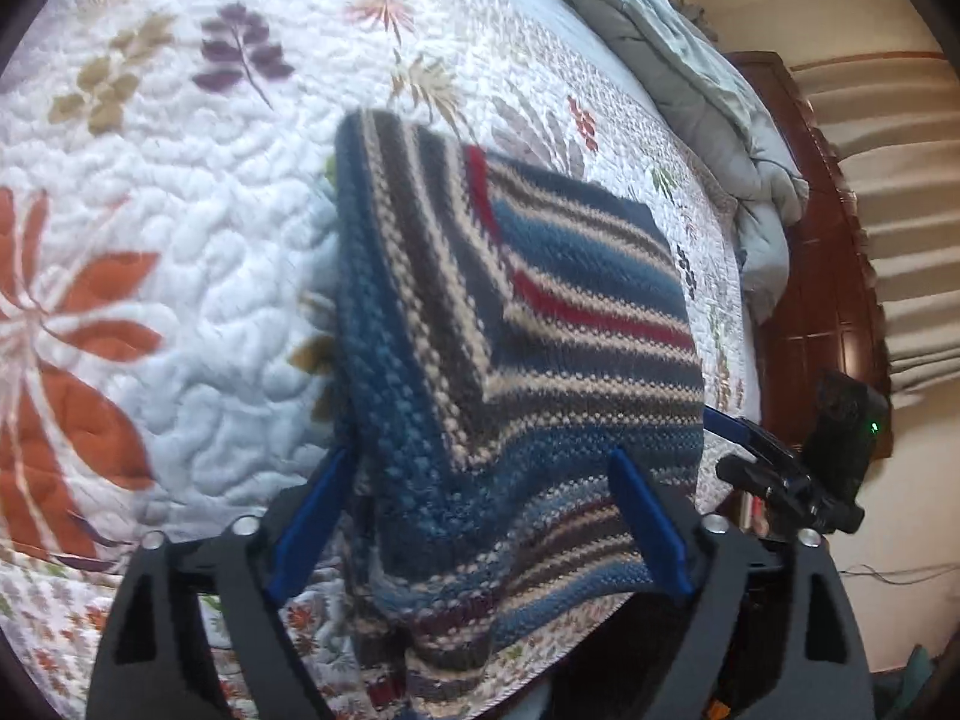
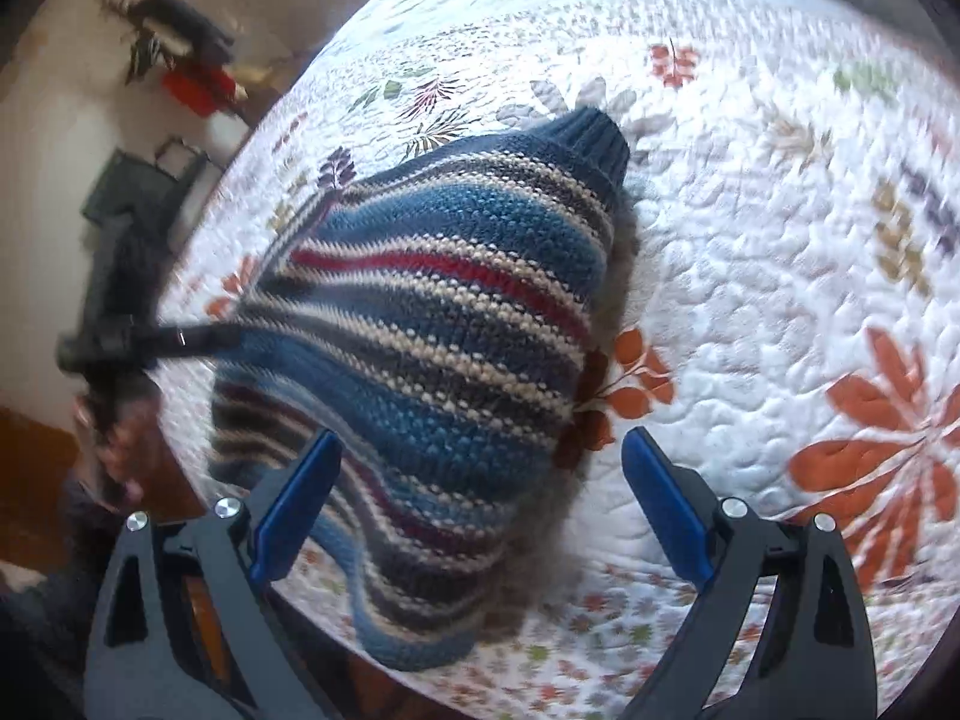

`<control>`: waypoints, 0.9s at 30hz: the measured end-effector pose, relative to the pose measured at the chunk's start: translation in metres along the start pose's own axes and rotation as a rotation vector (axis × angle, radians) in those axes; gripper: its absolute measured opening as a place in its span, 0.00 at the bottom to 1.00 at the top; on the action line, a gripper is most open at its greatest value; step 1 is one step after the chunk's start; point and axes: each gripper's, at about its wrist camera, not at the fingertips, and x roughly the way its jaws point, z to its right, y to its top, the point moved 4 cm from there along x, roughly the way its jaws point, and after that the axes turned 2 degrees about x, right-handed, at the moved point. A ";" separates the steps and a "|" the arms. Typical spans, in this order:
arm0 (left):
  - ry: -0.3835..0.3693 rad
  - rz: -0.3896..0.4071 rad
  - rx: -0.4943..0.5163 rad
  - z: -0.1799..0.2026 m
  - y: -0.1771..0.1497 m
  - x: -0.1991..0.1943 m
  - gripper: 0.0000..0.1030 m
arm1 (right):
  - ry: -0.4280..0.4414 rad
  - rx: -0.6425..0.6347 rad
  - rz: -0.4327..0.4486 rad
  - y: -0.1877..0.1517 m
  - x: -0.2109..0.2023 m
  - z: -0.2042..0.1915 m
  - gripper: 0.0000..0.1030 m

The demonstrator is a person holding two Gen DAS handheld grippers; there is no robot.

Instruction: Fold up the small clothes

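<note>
The floral quilt (image 1: pixel 180 300) carries a folded striped sweater (image 1: pixel 510 312); left gripper (image 1: pixel 474 516) and right gripper (image 2: pixel 480 498) stand near it, jaws spread, gripping nothing.

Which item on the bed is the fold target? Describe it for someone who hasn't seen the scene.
Start at the white floral quilt that covers the bed. Near its front edge lies a knitted sweater. It is the only striped thing there: blue, grey, cream and red bands, with a dark ribbed cuff.

left gripper (image 1: pixel 474 516): black frame, blue finger pads (image 1: pixel 651 525), silver screws.
right gripper (image 2: pixel 480 501): black frame, blue pads, silver screws.
</note>
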 end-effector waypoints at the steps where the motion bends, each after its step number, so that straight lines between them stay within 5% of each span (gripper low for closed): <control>1: -0.014 -0.011 -0.014 -0.001 0.001 0.005 0.86 | 0.007 0.024 -0.004 0.003 0.003 0.004 0.92; 9: -0.104 -0.056 -0.033 -0.018 0.013 0.032 0.96 | 0.067 0.093 -0.050 0.013 0.031 0.015 0.92; 24: 0.029 -0.092 0.133 0.015 0.005 0.053 0.96 | 0.079 0.043 -0.103 0.013 0.062 -0.002 0.92; 27: 0.013 -0.077 0.103 0.013 0.004 0.053 0.91 | 0.073 0.027 -0.096 0.012 0.065 -0.004 0.82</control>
